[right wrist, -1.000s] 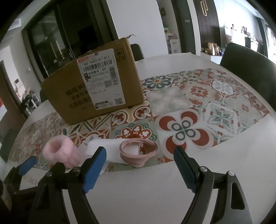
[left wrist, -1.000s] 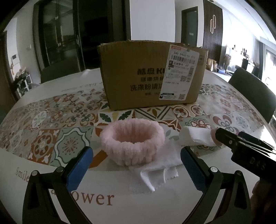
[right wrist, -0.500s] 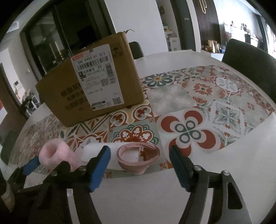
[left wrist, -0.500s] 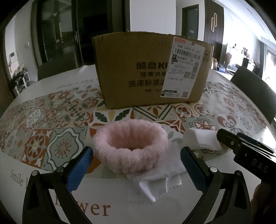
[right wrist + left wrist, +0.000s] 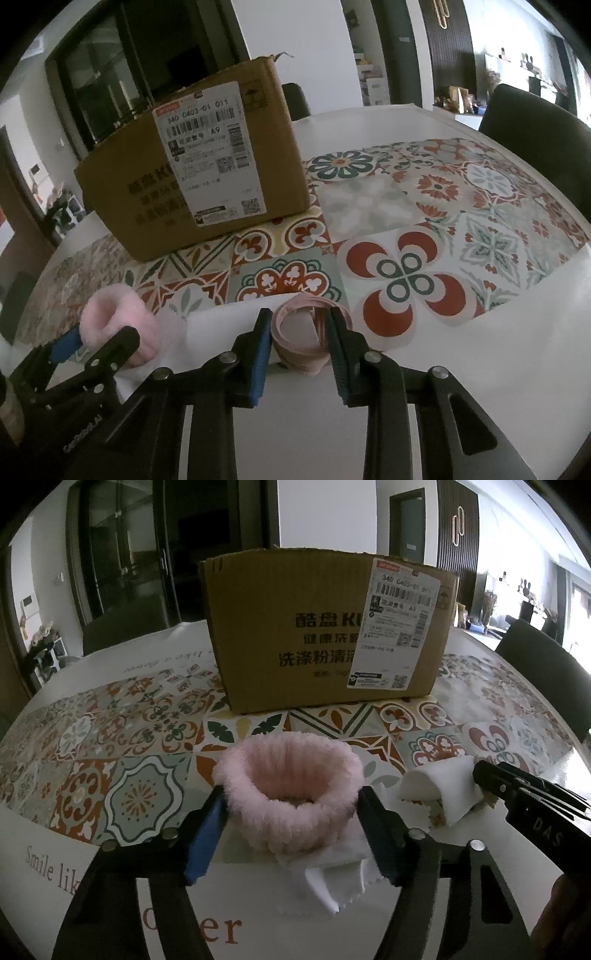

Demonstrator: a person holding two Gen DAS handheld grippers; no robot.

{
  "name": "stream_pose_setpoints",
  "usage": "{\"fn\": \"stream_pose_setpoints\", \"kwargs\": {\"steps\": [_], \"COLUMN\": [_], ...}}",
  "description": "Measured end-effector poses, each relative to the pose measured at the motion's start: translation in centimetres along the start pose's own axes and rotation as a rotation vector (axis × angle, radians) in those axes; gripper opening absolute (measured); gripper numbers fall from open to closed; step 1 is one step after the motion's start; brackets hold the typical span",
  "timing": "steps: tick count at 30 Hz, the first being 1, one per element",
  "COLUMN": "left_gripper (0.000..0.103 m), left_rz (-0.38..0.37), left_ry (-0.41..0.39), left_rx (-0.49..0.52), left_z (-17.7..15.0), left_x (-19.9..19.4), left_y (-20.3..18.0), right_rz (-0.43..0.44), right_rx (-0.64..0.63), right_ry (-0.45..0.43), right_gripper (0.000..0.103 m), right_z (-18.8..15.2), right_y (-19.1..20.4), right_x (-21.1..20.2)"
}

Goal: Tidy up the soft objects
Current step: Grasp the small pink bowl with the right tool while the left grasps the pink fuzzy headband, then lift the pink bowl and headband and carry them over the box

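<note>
Left jaws: my left gripper point(image 5: 291, 812) has its blue pads pressed against both sides of the fluffy pink headband point(image 5: 288, 794), which stands on the tabletop point(image 5: 369, 930) as an open ring; I judge this a grip just made.
Right jaws: my right gripper point(image 5: 299, 339) is narrowed onto the pink rolled band point(image 5: 306, 336), squeezing it into a tall oval where it sits at the edge of the patterned mat point(image 5: 406, 229).
White cloth: a white cloth point(image 5: 328, 871) lies partly under the headband and runs toward the rolled band, with a folded part beside my right jaws.
Cardboard box: the cardboard box point(image 5: 325, 627) stands behind both items on the mat; I take it to be where the soft things go, though its top opening is not visible from here.
Risk, left: the plush pile may compress and slip out as I lift, and the cloth under it may drag along.
Risk, right: the roll may unwind or buckle out from between the pads if I squeeze harder.
Risk, both: my two grippers are near each other and could collide on the way to the box.
</note>
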State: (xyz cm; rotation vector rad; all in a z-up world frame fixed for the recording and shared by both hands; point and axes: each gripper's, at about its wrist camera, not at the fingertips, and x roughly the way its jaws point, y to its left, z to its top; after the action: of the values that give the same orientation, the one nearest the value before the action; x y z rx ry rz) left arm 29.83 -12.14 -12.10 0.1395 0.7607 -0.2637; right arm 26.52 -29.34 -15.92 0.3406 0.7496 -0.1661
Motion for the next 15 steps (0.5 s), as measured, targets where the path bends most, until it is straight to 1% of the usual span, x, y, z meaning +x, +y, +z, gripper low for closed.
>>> {"fn": "stream_pose_setpoints", "kwargs": {"steps": [1, 2, 4, 8, 9, 13, 15], "left_gripper": [0.062, 0.059, 0.054, 0.043, 0.042, 0.03, 0.028], "left_rz": [0.0, -0.001, 0.001, 0.002, 0.0, -0.006, -0.012], "left_ry": [-0.001, -0.001, -0.002, 0.0, 0.0, 0.001, 0.002], "left_rx": [0.002, 0.003, 0.005, 0.013, 0.016, 0.017, 0.015], "left_z": [0.0, 0.0, 0.0, 0.0, 0.0, 0.0, 0.1], "left_x": [-0.1, -0.1, -0.3, -0.5, -0.5, -0.8, -1.0], "left_y": [0.0, 0.0, -0.1, -0.2, -0.2, -0.3, -0.3], "right_rz": [0.0, -0.001, -0.012, -0.019, -0.019, -0.016, -0.014], "right_rx": [0.0, -0.006, -0.021, -0.041, -0.039, -0.047, -0.053], "right_ry": [-0.004, -0.009, -0.019, -0.023, -0.022, -0.04, -0.046], "right_gripper": [0.027, 0.026, 0.019, 0.012, 0.01, 0.009, 0.009], "right_z": [0.0, 0.0, 0.1, 0.1, 0.1, 0.2, 0.3], "right_y": [0.0, 0.1, 0.2, 0.4, 0.3, 0.4, 0.5], "right_x": [-0.1, -0.3, -0.5, -0.7, -0.7, -1.4, -1.6]}}
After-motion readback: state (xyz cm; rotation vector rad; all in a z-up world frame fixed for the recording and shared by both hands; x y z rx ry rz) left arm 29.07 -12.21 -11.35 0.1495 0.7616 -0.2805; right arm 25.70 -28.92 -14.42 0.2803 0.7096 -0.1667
